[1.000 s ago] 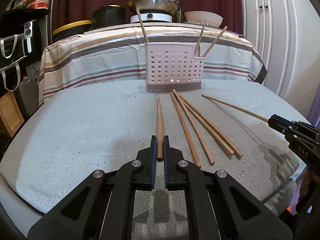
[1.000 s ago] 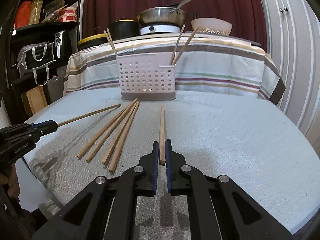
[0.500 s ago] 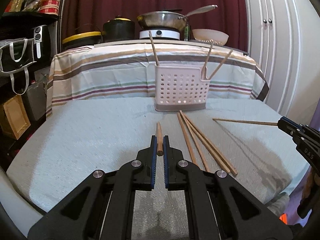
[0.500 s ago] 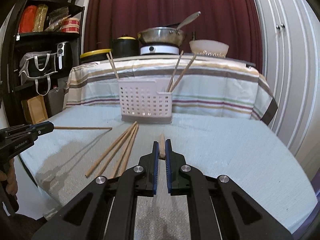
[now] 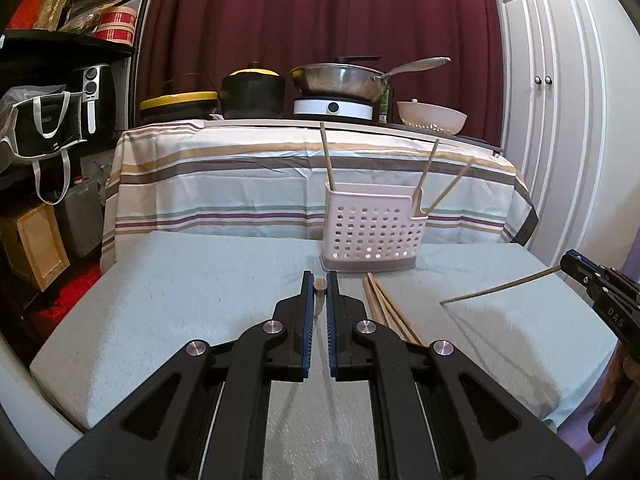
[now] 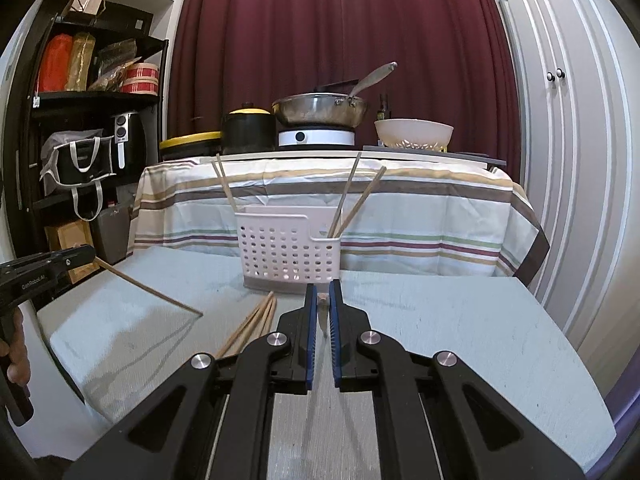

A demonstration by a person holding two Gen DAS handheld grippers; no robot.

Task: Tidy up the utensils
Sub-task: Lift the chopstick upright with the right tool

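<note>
- Right now the left gripper (image 5: pixel 319 284) has its jaws clamped on a chopstick (image 5: pixel 319 285), seen end-on, so most of its length hides between the blue pads
- Across in the right wrist view, the right gripper (image 6: pixel 322 300) has its jaws pinched on a second chopstick (image 6: pixel 322 300); only its pale tip shows
- Each held stick appears full length in the other camera, slanting down with its far tip off the bench (image 5: pixel 180 300)
- Loose chopsticks (image 5: pixel 384 312) lie bunched on the bench, their near ends cut off behind the left gripper's body
- At the far edge stands the white perforated holder (image 5: pixel 372 236), upright, with chopsticks (image 6: pixel 224 184) at one end and two (image 6: pixel 352 196) in a side pocket; whether the first is one stick or a pair is hard to tell
- A hand (image 6: pixel 14 356) shows only partly at the frame edge
</note>
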